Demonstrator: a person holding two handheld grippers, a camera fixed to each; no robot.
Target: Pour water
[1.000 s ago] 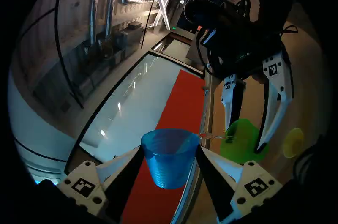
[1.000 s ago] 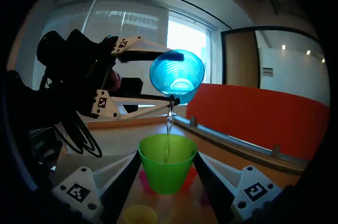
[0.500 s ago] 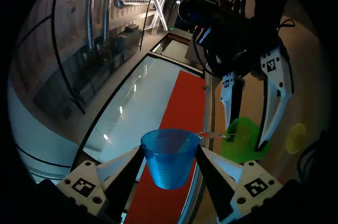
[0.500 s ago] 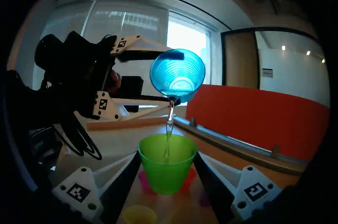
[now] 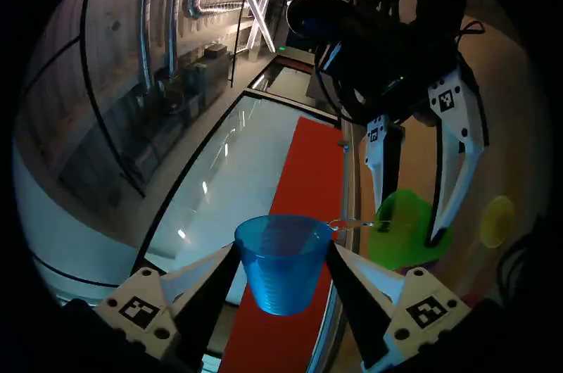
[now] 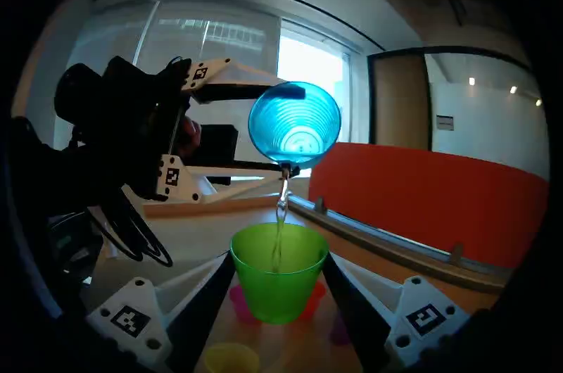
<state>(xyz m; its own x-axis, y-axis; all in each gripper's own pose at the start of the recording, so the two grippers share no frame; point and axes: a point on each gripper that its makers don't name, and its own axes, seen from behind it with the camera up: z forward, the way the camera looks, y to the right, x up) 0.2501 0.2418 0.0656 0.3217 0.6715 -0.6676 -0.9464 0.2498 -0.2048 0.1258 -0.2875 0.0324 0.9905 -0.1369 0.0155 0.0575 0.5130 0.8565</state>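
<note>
With the left gripper [image 5: 282, 252] clamping the tilted blue cup [image 5: 281, 281] at 12 o'clock above the green cup [image 6: 278, 288] clasped in the right gripper [image 6: 278, 258], I'm pouring a thin stream [image 6: 281, 207], judging that a slow tilt centred over its mouth avoids splashing.

Dim, backlit; fisheye-warped edges

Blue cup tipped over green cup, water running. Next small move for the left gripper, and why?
Probably tip the blue cup a little further with the left gripper, its rim above the green cup. The water stream is thin and lands inside the green cup, held upright by the right gripper, and the blue cup's ribbed inside is mostly bare.
</note>
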